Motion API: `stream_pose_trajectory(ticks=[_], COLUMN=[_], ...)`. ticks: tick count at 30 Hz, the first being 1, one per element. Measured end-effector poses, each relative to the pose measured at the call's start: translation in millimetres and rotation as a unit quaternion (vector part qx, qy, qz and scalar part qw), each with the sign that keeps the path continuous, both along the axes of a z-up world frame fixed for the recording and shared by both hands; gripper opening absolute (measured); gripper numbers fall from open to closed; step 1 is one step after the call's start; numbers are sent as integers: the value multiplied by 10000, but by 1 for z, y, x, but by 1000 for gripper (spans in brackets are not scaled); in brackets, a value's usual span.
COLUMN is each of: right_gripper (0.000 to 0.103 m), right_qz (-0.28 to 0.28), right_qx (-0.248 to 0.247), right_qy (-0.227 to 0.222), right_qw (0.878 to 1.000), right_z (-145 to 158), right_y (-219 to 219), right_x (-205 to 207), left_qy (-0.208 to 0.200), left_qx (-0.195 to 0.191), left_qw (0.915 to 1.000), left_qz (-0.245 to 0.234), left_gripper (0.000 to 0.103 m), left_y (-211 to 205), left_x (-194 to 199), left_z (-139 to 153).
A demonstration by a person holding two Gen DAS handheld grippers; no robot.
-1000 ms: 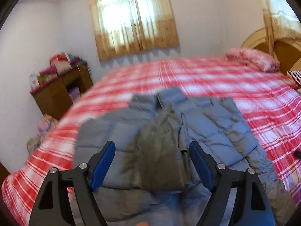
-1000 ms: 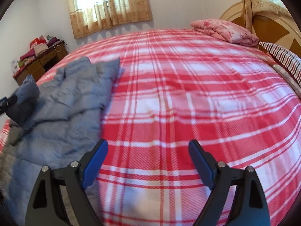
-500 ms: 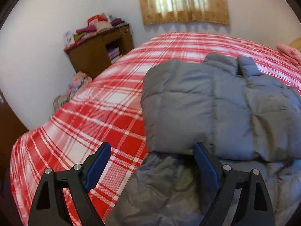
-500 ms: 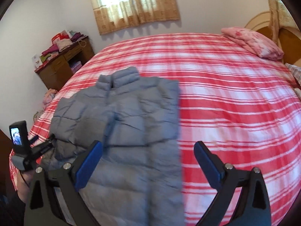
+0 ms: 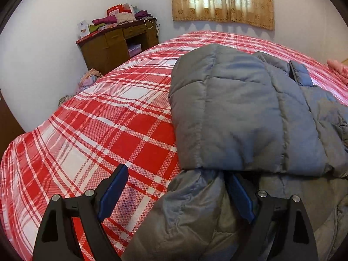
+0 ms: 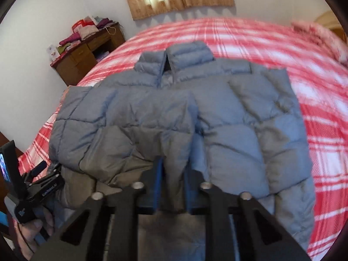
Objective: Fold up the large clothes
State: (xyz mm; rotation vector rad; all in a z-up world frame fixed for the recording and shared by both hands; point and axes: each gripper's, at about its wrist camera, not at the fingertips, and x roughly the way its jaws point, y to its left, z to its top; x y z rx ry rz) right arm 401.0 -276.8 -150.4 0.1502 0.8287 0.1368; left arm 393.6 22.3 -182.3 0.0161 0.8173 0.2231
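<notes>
Jacket (image 6: 174, 113) fills centre frame on bed (image 5: 97, 130); right tongs (image 6: 173, 184) clench its cuff, left tongs (image 5: 176, 193) released.

My left wrist camera sat low and close over the jacket (image 5: 239, 113), facing the desk (image 5: 115, 43). My right wrist camera looked along the bed (image 6: 326, 130); both shared the jacket (image 6: 174, 113).

A big bed (image 5: 108, 130) with a red and white checked cover is filling the room. White walls (image 5: 43, 43) are standing around it. Light is shining through a window with yellow curtains (image 5: 221, 0). A brown wooden desk (image 5: 113, 45) is sitting in the corner, holding piles of folded cloth (image 5: 121, 17).
</notes>
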Motion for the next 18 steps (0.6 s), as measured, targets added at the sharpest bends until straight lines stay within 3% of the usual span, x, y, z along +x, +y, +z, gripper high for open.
stream_pose_trajectory(ticks=[7, 12, 14, 18], right_gripper=[11, 11, 11, 18], right_qz=[-469, -922, -1038, -953], right_qx=[-415, -452, -736, -501], right_qy=[-469, -184, -97, 28], right_qw=[9969, 9945, 9918, 9942], right_z=[25, 10, -1, -15], right_y=[-36, -72, -75, -82], right_x=[-27, -28, -24, -23], left_qy=[38, 137, 180, 271], left_qx=[-155, -55, 33, -63], left_qw=[9999, 9999, 9998, 9996], left_qz=[63, 78, 62, 17], left_gripper=[89, 89, 89, 89], left_y=[6, 4, 1, 5], left_x=[-1, 0, 2, 3], left_z=[-3, -7, -8, -8])
